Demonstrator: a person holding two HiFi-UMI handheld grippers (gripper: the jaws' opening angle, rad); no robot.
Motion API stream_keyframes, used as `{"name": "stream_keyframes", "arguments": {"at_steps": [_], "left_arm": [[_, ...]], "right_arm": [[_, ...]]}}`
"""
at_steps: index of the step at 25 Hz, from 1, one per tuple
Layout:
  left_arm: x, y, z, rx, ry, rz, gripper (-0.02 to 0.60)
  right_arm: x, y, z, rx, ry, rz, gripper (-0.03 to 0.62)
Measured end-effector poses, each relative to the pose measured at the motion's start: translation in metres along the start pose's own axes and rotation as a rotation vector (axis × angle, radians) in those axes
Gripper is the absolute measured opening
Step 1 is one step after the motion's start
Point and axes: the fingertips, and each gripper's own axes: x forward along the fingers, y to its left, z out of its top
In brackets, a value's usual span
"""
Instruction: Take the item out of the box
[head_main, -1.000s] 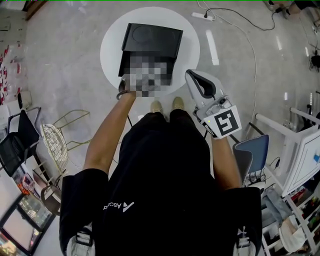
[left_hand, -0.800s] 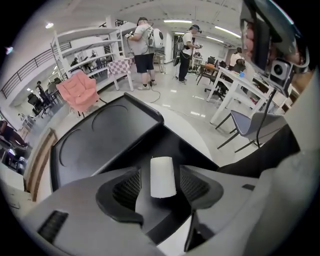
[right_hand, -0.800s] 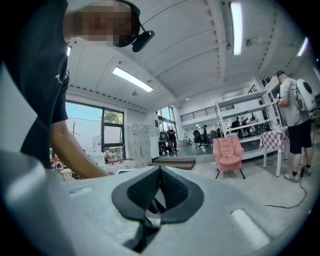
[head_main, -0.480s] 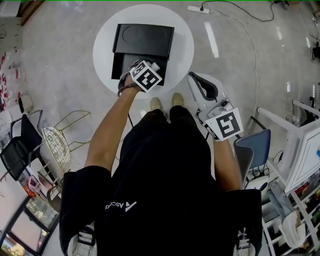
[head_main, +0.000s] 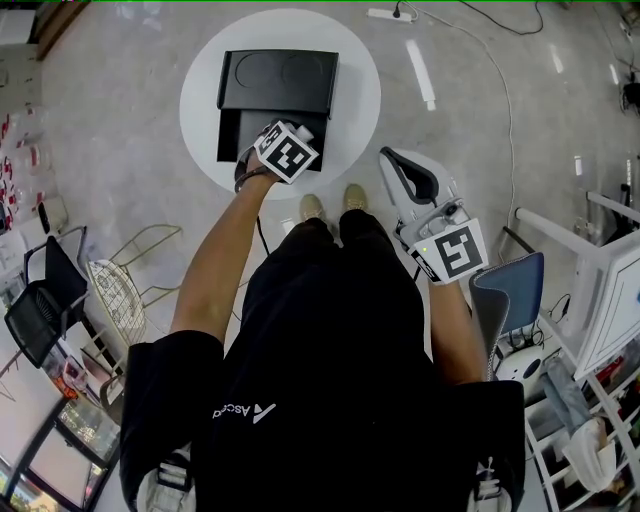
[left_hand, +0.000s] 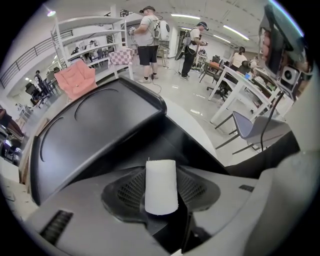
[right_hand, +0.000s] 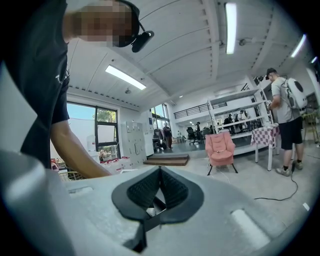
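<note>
White item (left_hand: 161, 192), a small pale cylinder, stands upright between the left gripper's (left_hand: 161, 176) jaws. They have just been closing and now press on it from both sides. That gripper points steeply down over the near right part of the open black box (head_main: 240, 135), whose lid (head_main: 278, 80) lies flat on the far side. The box sits on a round white table (head_main: 360, 90). I cannot tell whether the item is clear of the box floor. The right gripper (right_hand: 160, 175) hangs off the table's right edge, its jaws closed on nothing.
</note>
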Motion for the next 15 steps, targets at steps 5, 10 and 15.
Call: {"name": "stream_keyframes", "arguments": {"at_steps": [5,10,15], "left_arm": [[-0.009,0.0,0.003,-0.017,-0.051,0.014,0.181],[-0.047,0.002,0.021,-0.057,-0.214,0.033,0.181],[-0.109,-0.006,0.048,-0.121,-0.45,0.03,0.181]], "right_arm": [[0.003,0.004,-0.002,0.003,0.0,0.016,0.0],[0.014,0.013,0.003,-0.002,-0.009,0.041,0.0],[0.023,0.021,0.014,-0.01,-0.031,0.068,0.0]]}}
